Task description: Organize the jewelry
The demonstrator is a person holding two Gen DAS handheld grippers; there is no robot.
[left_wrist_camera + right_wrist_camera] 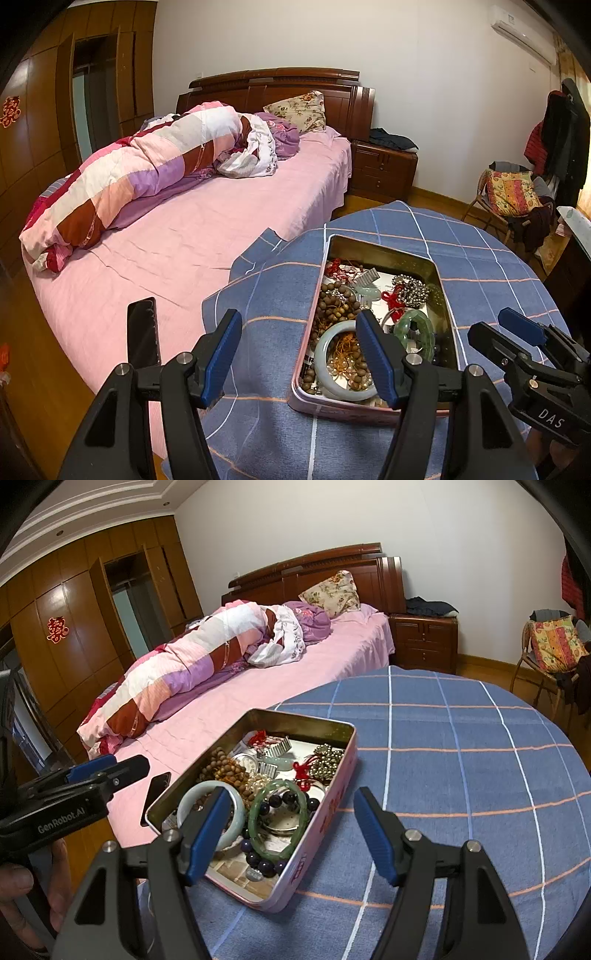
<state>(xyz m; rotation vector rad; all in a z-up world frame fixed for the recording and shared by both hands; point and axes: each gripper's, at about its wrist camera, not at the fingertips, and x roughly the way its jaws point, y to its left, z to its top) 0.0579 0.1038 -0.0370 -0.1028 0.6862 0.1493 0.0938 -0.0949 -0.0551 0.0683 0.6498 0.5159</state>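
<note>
A pink tin stands open on the blue plaid tablecloth and is full of jewelry. Inside lie a pale jade bangle, a green bangle, brown wooden beads, dark purple beads, a silver bead cluster and red knots. My left gripper hangs open near the tin's near left corner. My right gripper is open by the tin's near right corner. Neither holds anything.
The round table stands against a bed with a pink sheet and a rolled quilt. A dark phone lies on the bed's edge left of the tin. A chair with cushions stands at the far right.
</note>
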